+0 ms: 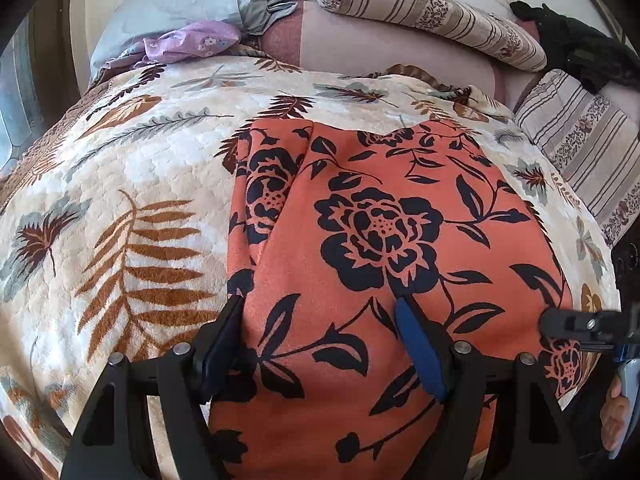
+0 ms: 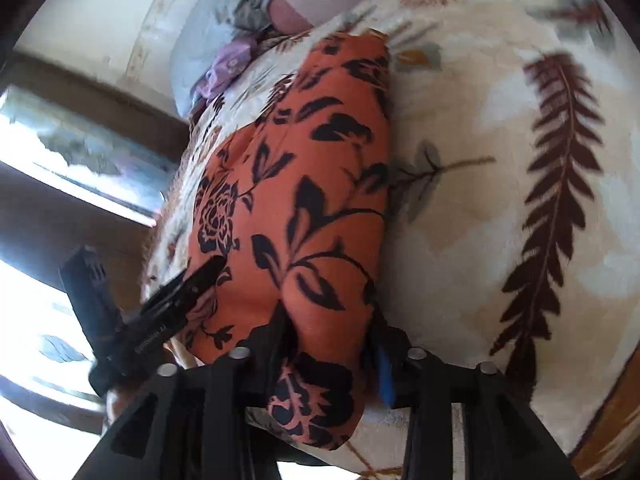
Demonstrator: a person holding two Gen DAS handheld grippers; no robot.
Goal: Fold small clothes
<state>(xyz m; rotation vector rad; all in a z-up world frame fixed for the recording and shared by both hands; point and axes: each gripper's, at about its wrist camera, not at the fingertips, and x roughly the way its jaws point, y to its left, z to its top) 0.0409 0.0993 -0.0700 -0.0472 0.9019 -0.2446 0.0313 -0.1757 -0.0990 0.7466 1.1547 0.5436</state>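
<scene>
An orange garment with a black flower print (image 1: 380, 240) lies on the leaf-patterned blanket (image 1: 120, 200). My left gripper (image 1: 320, 312) is open, its fingers spread wide over the garment's near left part. In the right wrist view the garment (image 2: 304, 184) lies as a long folded strip, and my right gripper (image 2: 332, 320) has its jaws around the near end, with cloth bunched between them. The right gripper also shows at the right edge of the left wrist view (image 1: 580, 324). The left gripper's finger shows in the right wrist view (image 2: 192, 280), resting over the garment's left edge.
Striped pillows (image 1: 432, 12) lie at the back and right. A grey cloth (image 1: 200, 4) and a purple floral cloth (image 1: 192, 42) lie at the back left. A black item (image 1: 576, 48) sits at the back right. A window (image 2: 60, 168) is on the left.
</scene>
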